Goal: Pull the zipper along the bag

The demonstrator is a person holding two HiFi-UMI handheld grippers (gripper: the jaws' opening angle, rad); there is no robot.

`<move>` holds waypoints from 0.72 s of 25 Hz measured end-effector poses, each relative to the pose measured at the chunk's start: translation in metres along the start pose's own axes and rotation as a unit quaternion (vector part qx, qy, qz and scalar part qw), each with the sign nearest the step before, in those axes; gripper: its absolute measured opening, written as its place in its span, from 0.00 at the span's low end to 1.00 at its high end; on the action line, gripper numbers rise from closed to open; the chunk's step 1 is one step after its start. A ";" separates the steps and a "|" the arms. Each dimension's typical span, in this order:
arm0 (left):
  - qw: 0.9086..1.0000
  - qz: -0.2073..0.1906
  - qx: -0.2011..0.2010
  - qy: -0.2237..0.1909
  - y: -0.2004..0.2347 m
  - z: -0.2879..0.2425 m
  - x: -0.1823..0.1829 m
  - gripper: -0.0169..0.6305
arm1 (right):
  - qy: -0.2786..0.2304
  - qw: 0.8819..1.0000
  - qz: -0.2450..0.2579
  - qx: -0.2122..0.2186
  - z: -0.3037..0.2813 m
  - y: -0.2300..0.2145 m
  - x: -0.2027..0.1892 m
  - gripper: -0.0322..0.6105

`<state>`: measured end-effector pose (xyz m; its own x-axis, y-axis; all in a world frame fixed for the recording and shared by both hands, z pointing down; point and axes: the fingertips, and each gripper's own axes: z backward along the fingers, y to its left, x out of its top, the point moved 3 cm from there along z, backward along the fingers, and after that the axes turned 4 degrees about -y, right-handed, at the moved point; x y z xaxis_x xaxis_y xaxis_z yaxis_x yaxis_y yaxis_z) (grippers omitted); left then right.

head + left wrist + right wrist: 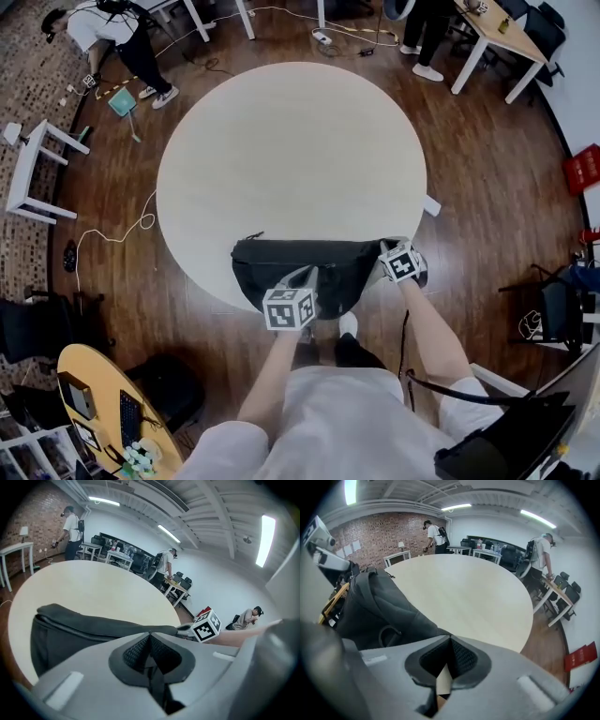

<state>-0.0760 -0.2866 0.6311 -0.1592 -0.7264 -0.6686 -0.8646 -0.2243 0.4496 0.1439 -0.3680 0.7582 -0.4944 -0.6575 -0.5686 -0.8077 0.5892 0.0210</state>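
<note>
A black bag (281, 262) lies lengthwise on the near edge of the round pale table (291, 141). My left gripper (307, 274) is at the middle of the bag's near side. Its jaws are shut, and a thin black tab of the bag (151, 670) shows pinched between the pads. My right gripper (386, 247) sits at the bag's right end with its jaws shut. In the right gripper view the bag's fabric (370, 606) runs up against the left jaw, and only a pale strip shows in the gap. I cannot tell whether the pads grip the fabric.
Beyond the bag the tabletop (93, 588) stretches away bare. On the floor around are a white side table (37, 169), a desk with a keyboard (112, 403), a red crate (583, 169) and cables. People stand at the far desks.
</note>
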 end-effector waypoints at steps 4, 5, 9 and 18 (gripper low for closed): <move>0.999 0.009 0.032 -0.027 0.065 0.040 0.011 0.06 | 0.022 0.999 -0.031 -0.019 -0.004 -0.009 -0.008 0.03; 0.998 0.017 0.042 -0.035 0.083 0.051 0.013 0.06 | 0.017 0.999 -0.038 -0.023 -0.003 -0.011 -0.005 0.03; 0.993 0.042 0.093 -0.059 0.159 0.094 0.020 0.06 | 0.013 0.997 -0.065 -0.032 -0.002 -0.015 0.000 0.03; 0.988 0.001 0.154 0.006 0.314 0.063 0.015 0.05 | 0.028 0.994 -0.088 -0.050 -0.002 -0.018 0.002 0.03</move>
<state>-0.3799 -0.3274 0.7248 -0.1578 -0.7342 -0.6603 -0.9683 -0.0159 0.2491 0.1570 -0.3810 0.7583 -0.3571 -0.7736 -0.5234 -0.9102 0.4140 0.0091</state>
